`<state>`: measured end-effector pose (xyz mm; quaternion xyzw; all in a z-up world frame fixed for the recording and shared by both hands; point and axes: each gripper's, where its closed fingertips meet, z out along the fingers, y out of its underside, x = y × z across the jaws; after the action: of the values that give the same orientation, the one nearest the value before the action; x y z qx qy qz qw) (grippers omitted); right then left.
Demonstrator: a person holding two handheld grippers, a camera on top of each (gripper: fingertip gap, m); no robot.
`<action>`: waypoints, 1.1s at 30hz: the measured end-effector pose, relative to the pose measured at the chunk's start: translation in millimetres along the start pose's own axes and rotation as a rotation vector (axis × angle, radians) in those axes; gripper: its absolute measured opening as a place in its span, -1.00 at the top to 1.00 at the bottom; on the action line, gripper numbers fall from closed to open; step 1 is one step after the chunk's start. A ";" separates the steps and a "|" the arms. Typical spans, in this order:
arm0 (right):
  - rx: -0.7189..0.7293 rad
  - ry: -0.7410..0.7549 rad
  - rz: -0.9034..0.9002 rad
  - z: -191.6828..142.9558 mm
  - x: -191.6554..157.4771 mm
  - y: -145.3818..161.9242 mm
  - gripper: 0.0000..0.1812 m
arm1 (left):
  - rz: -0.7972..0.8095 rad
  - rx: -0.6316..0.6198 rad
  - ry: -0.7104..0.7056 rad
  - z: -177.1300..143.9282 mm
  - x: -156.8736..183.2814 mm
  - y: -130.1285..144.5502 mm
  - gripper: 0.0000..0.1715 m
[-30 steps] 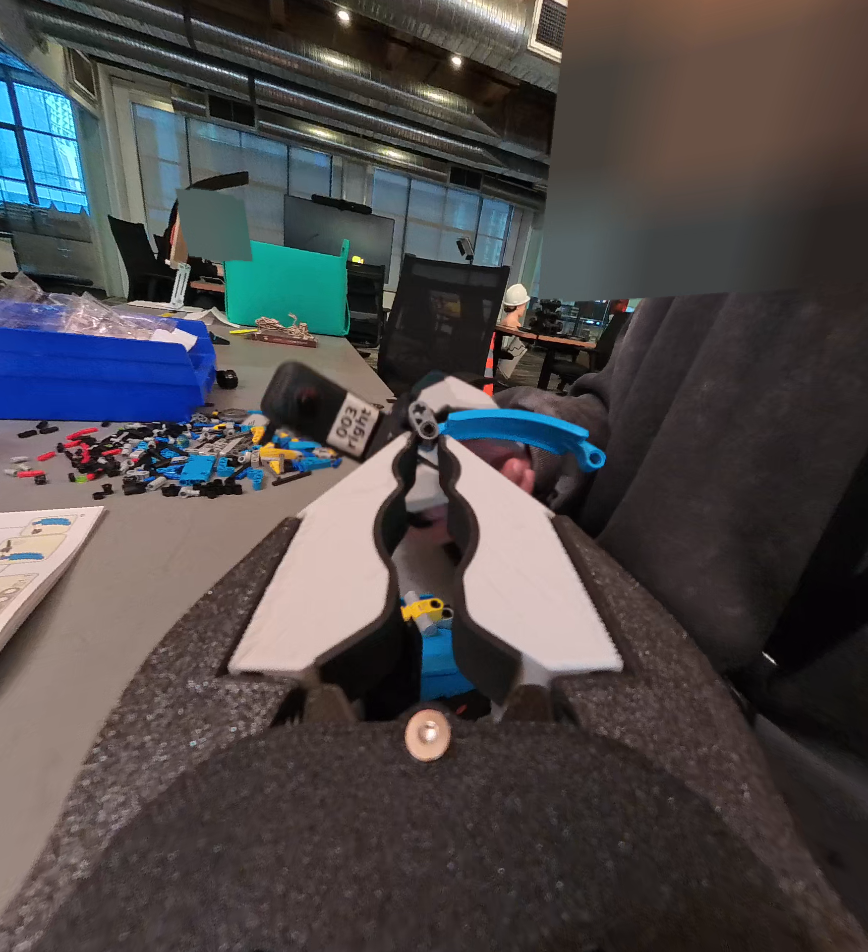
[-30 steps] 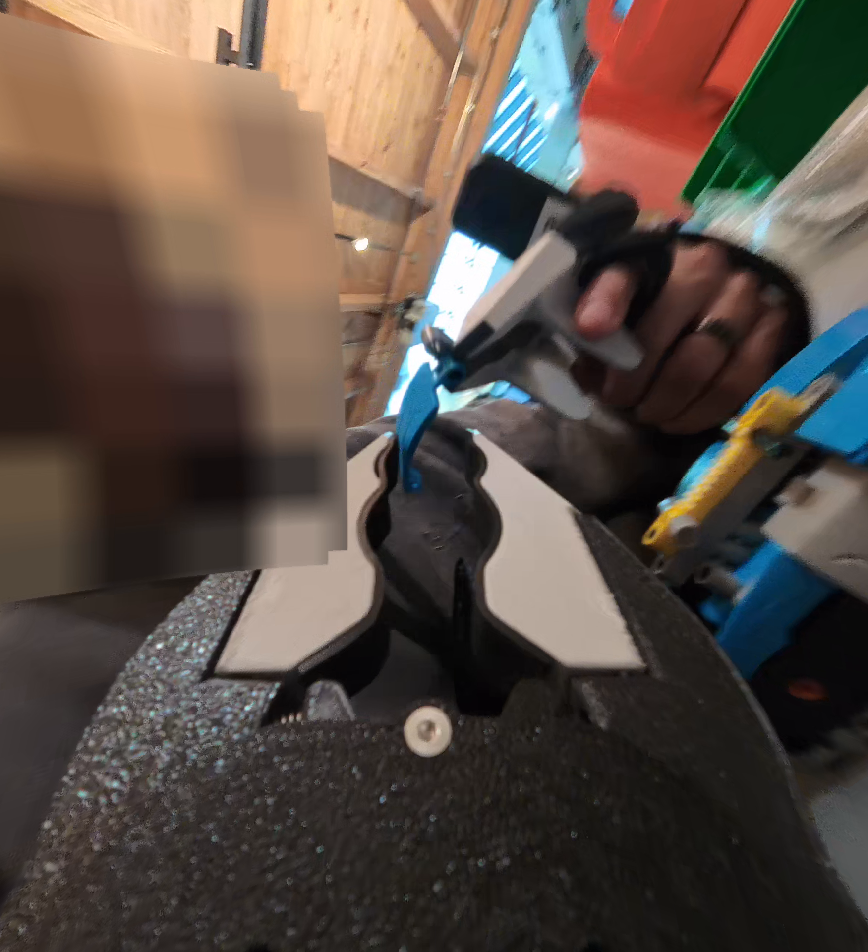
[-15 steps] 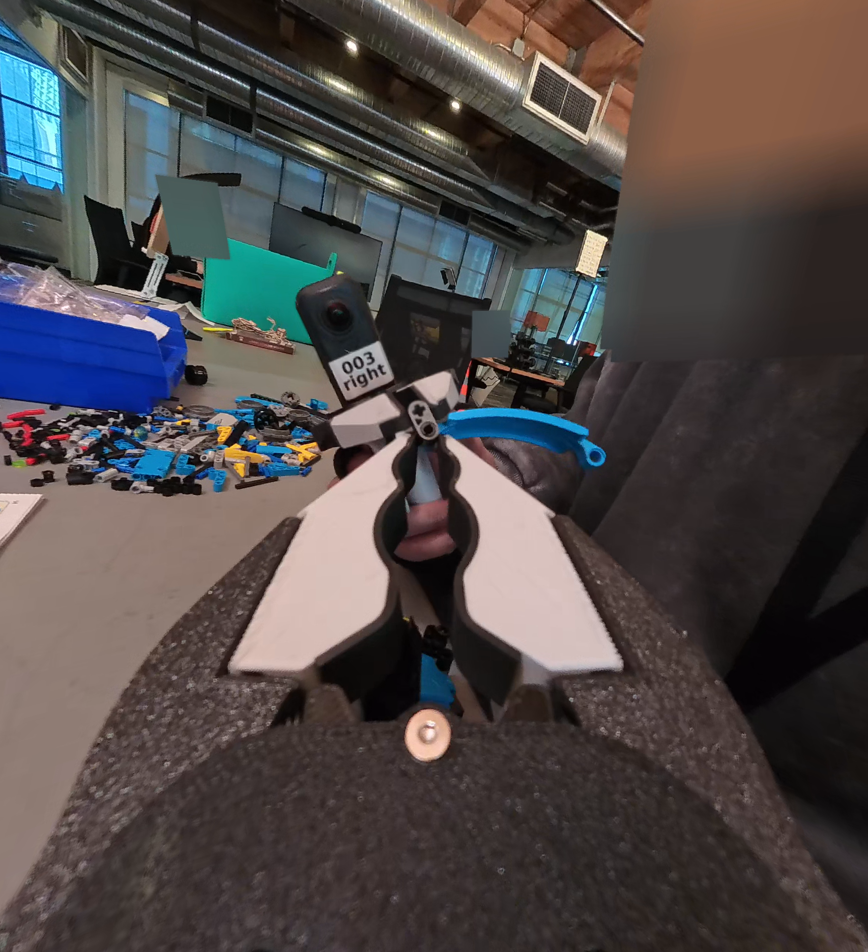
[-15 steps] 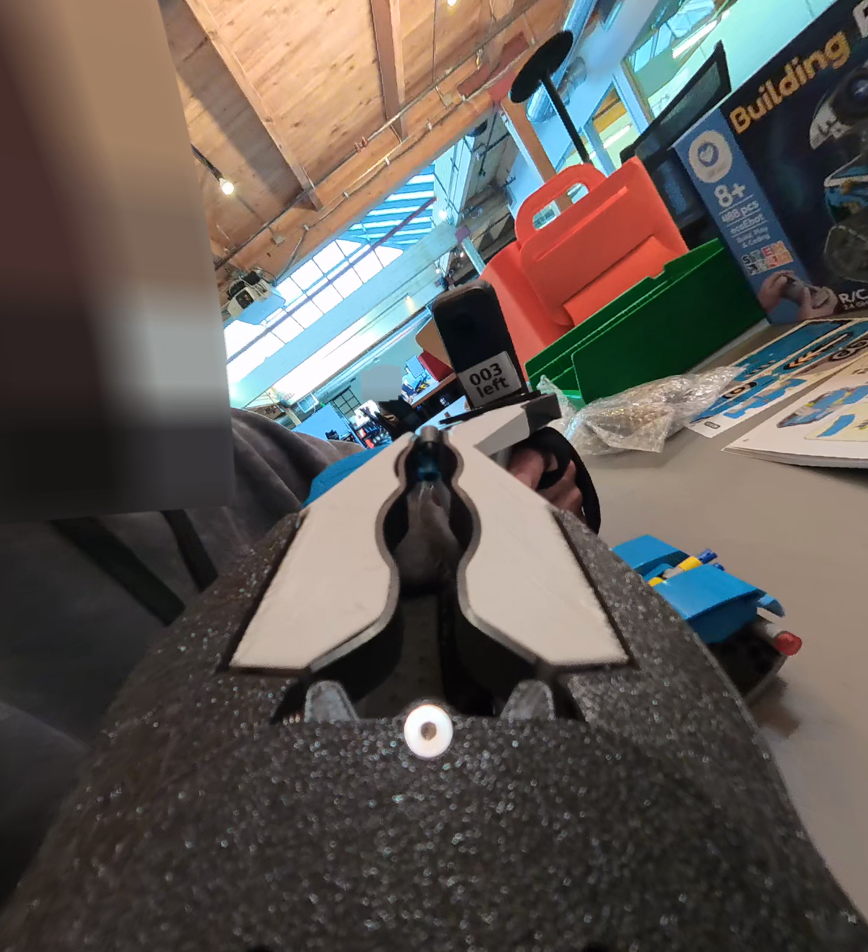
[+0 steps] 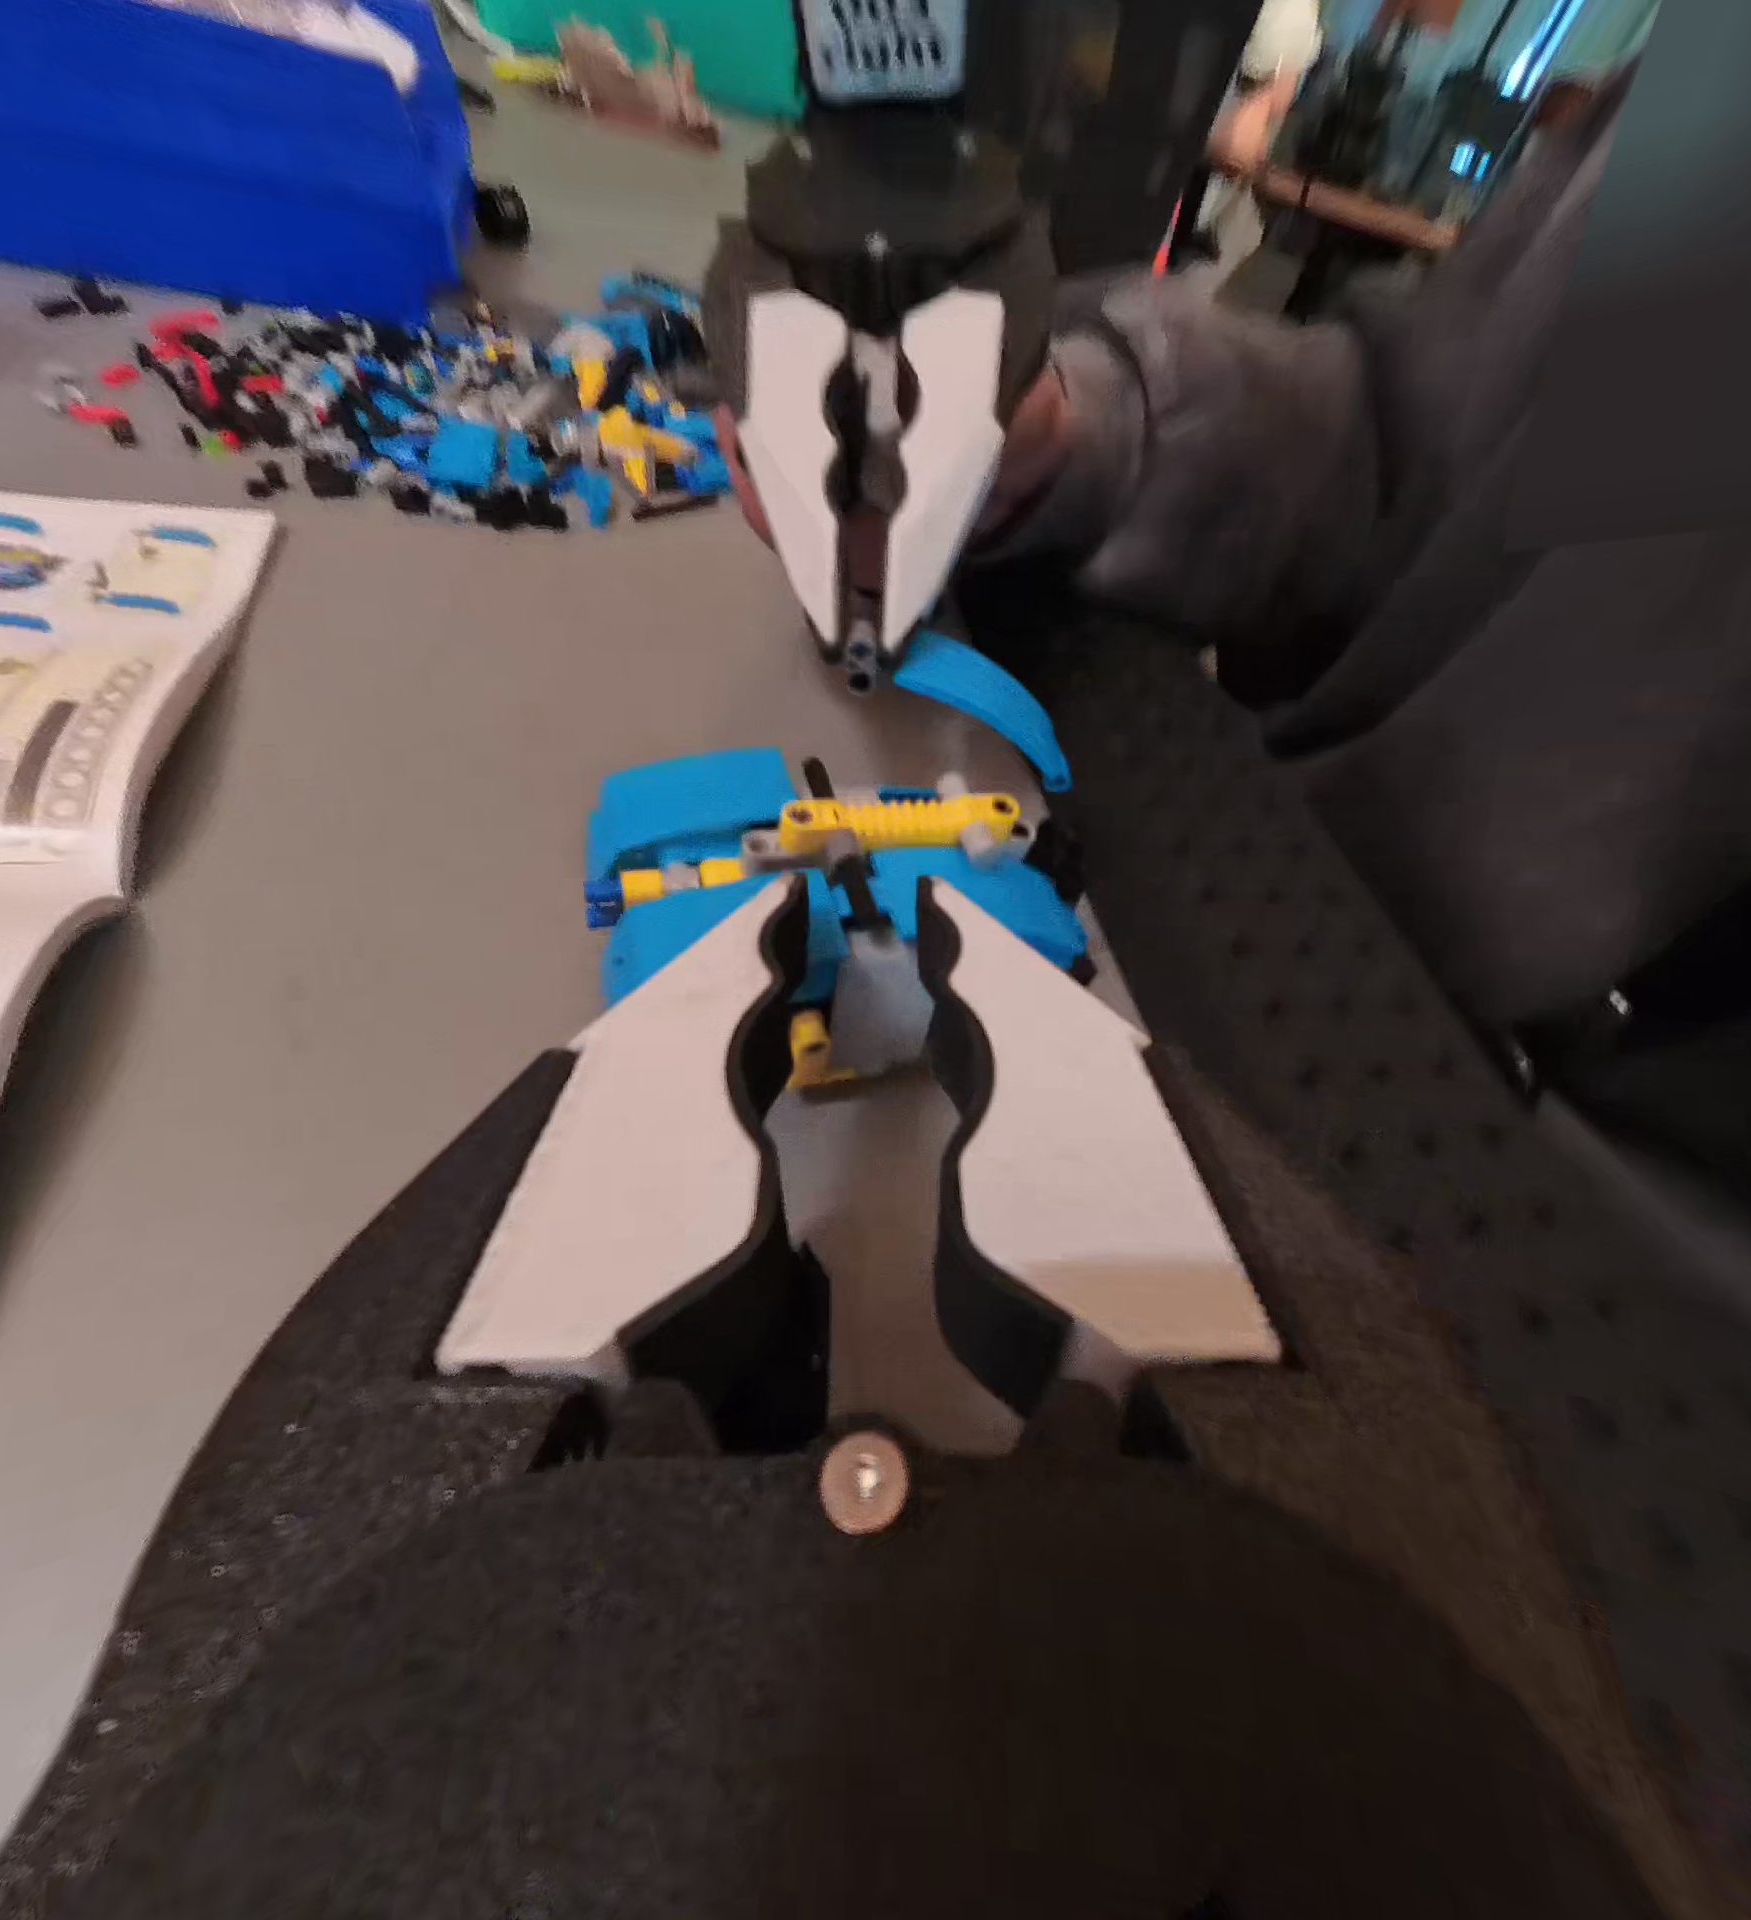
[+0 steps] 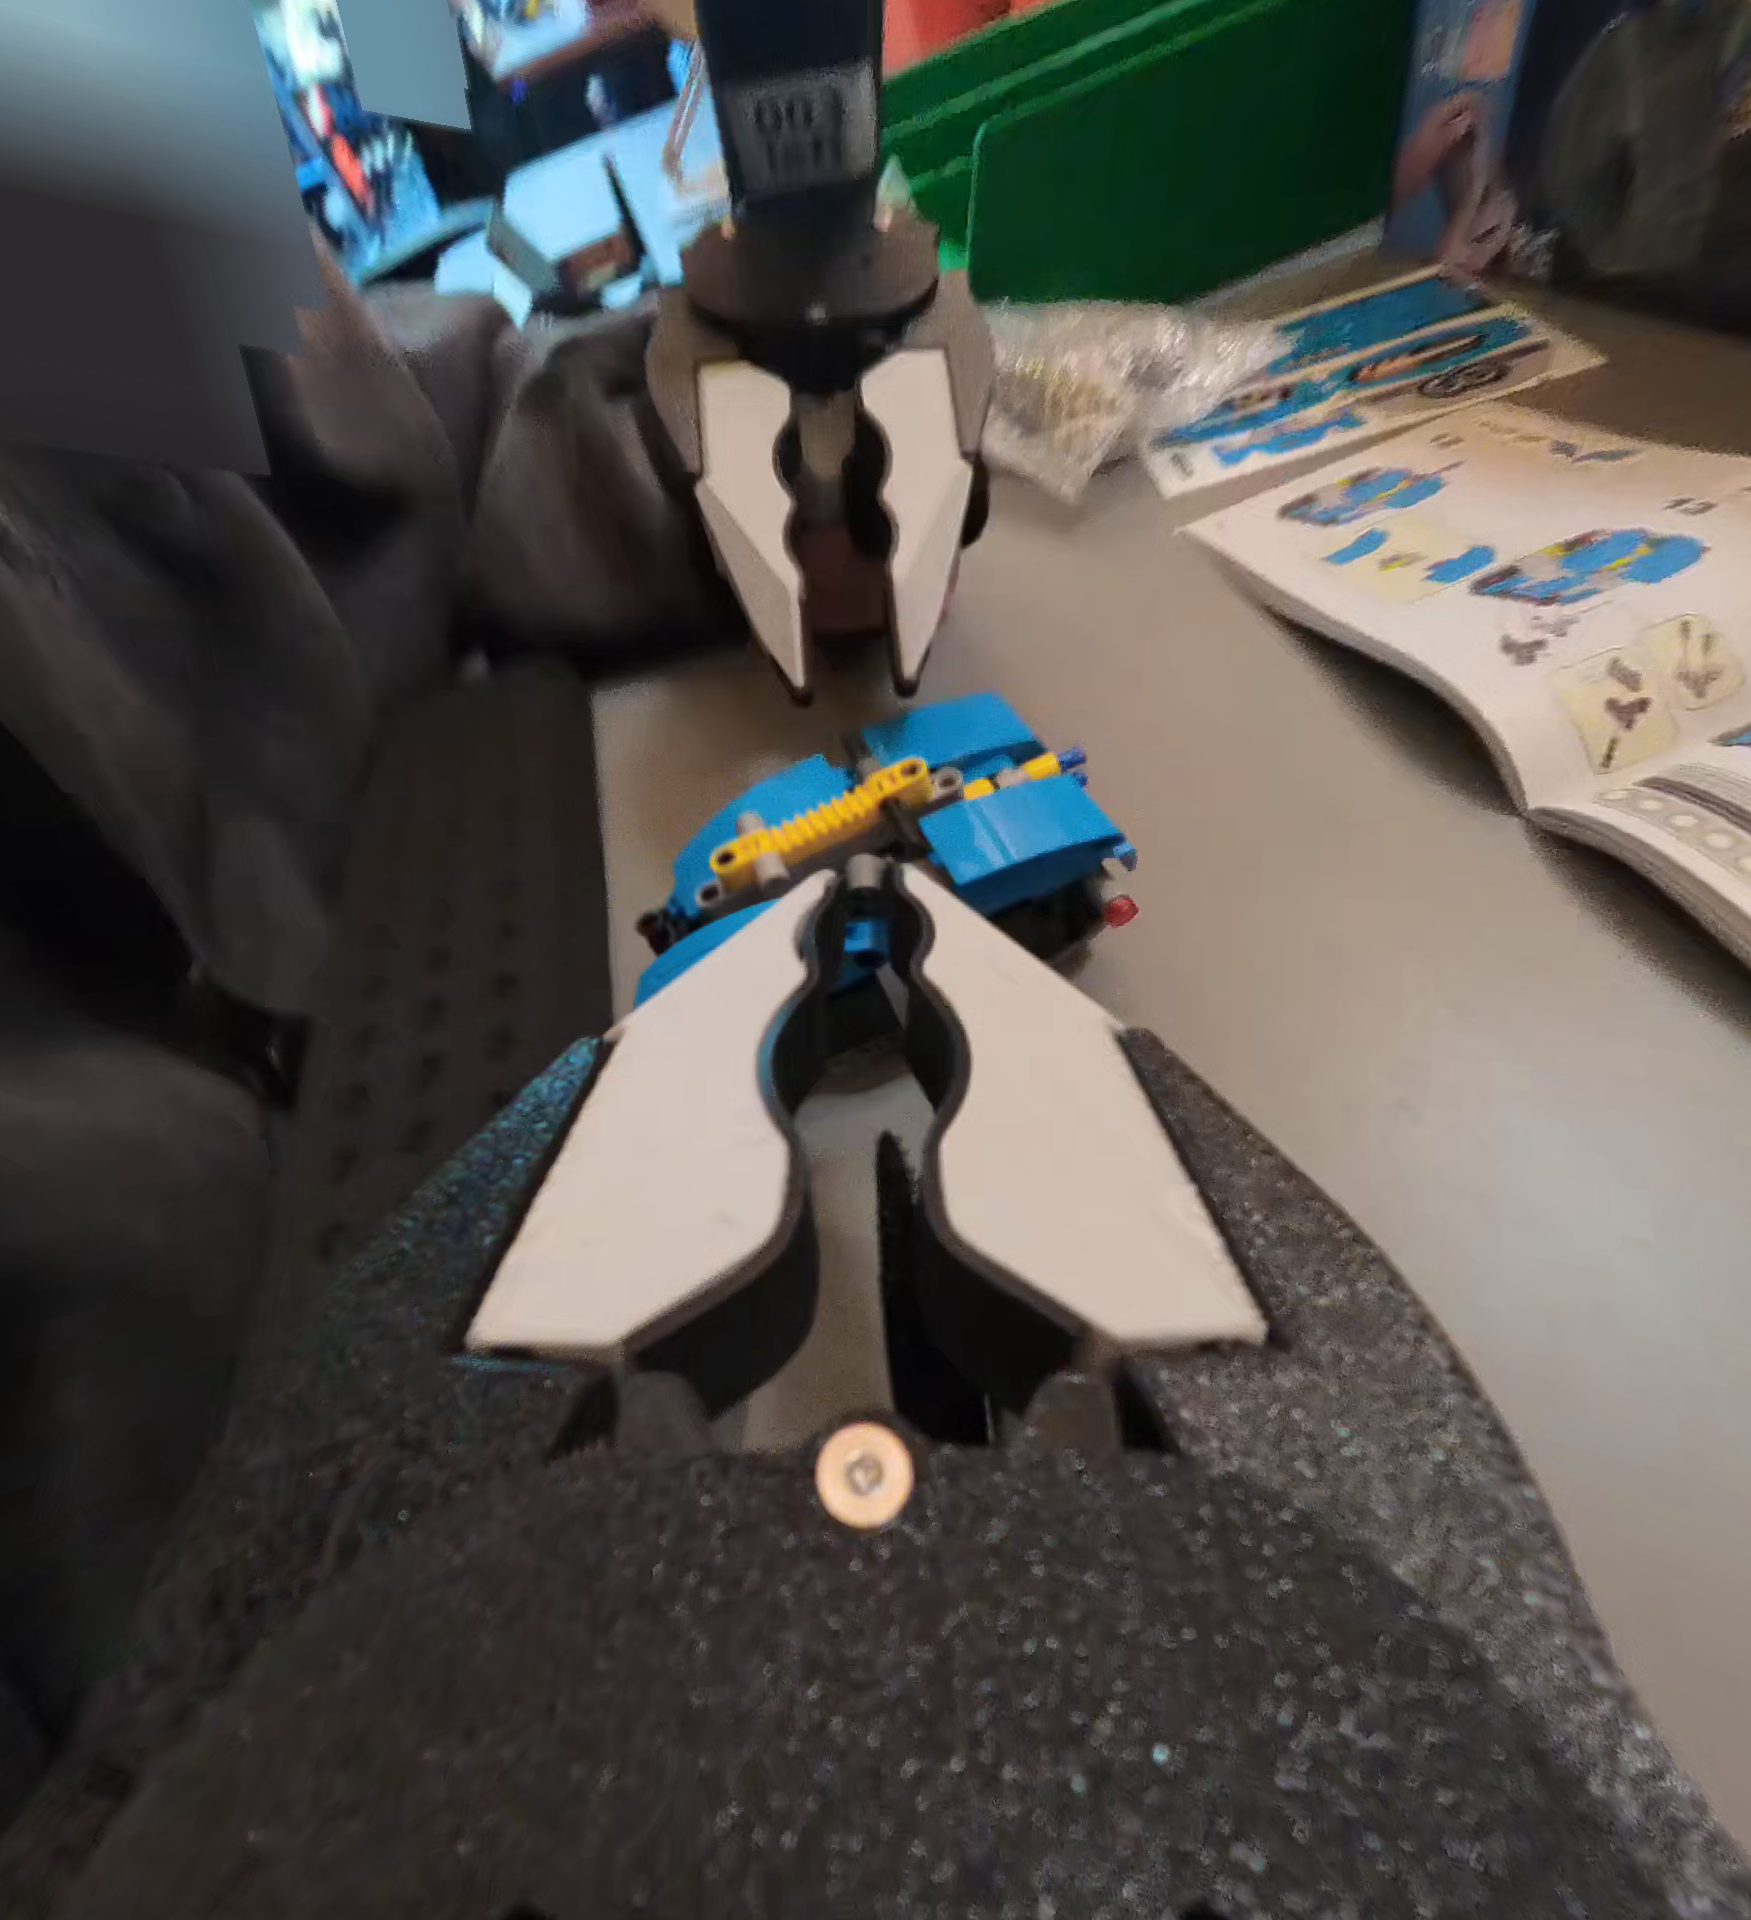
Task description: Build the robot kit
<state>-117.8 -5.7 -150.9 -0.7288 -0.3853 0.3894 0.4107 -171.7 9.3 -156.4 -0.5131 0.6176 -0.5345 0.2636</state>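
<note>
My right gripper is shut on a small grey connector that carries a blue curved panel. In the left wrist view it hangs just above the grey table, a little beyond a blue brick model with a yellow toothed bar. My left gripper is open and holds nothing. It hovers over the near side of the model, whose grey block and black axle show between its fingers. In the right wrist view the left gripper faces mine across the model.
An open instruction booklet lies left of the model; it also shows in the right wrist view. A pile of loose pieces and a blue bin are farther back. A green bin and plastic bag stand behind. A person's dark sleeve is beside the table edge. Tip to tip, the grippers are about 7 cm apart.
Both grippers were raised with their tips together on the connector and blue panel. My left gripper has let go and opened; both have come down over the model, the piece staying in the right gripper.
</note>
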 end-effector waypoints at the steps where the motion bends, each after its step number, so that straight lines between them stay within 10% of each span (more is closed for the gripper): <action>1: -0.020 -0.007 -0.024 3.9 2.6 3.2 0.93 | 0.020 -0.036 -0.003 2.9 1.8 5.5 0.77; 33: -0.101 -0.125 -0.253 30.6 12.1 9.2 0.94 | 0.136 -0.096 0.032 8.6 -6.9 11.2 0.96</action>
<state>-137.8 10.8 -173.3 -0.6687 -0.5180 0.3591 0.3944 -165.8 11.2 -170.9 -0.4737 0.6800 -0.4933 0.2645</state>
